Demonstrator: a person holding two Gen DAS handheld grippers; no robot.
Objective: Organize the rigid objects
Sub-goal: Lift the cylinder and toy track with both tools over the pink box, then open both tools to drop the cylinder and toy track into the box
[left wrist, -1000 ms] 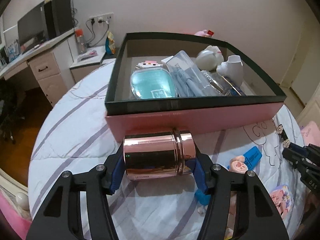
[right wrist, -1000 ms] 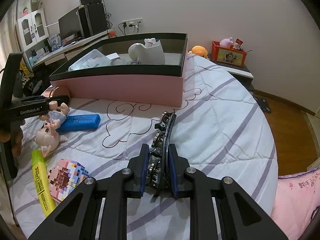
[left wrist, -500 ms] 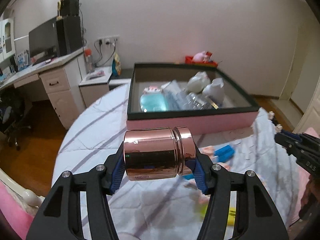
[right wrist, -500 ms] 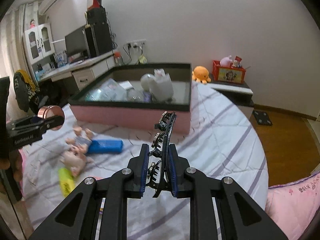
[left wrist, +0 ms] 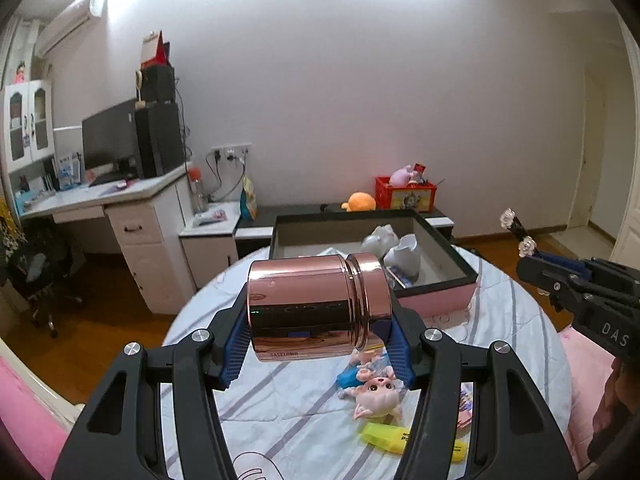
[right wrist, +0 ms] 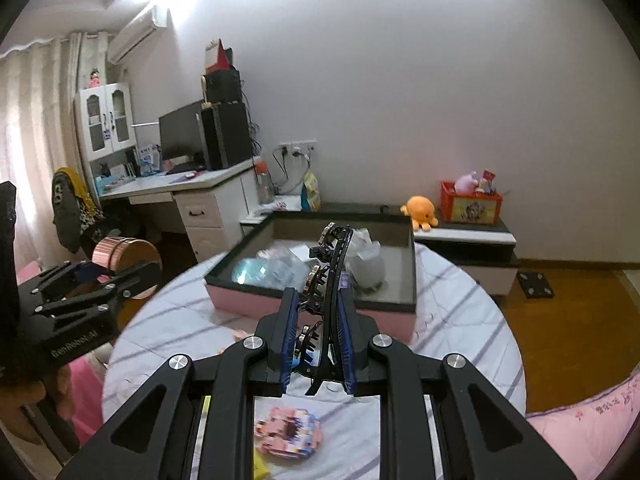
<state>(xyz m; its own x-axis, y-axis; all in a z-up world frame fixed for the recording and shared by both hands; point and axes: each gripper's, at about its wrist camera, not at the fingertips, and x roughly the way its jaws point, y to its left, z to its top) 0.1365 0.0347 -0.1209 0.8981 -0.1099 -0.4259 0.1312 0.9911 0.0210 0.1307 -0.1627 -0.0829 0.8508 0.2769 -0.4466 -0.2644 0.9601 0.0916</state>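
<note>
Both grippers had risen since the earlier frames, and the pink box (left wrist: 432,304), formerly close ahead of the left gripper (left wrist: 320,340), now sat lower and farther off on the striped bed cover (left wrist: 504,320).

Left hand: the gripper pointed forward and somewhat downward over the bed. Its blue pads (left wrist: 234,344) were clamped on the two ends of a rose-gold metal canister (left wrist: 316,308), held crosswise on its side, lid end toward the right pad. The canister was clear of the bed, with the box ahead and below it.

Right hand: the gripper (right wrist: 318,340) was likewise tilted downward toward the box. Its jaws were nearly together, pinching a black hair clip (right wrist: 330,280) with pale ornaments; the clip projected forward beyond the fingertips.

Below the left gripper lay a pig doll (left wrist: 378,396), a blue case (left wrist: 348,378) and a yellow highlighter (left wrist: 388,436). A pixel-block toy (right wrist: 288,434) lay under the right gripper.
</note>
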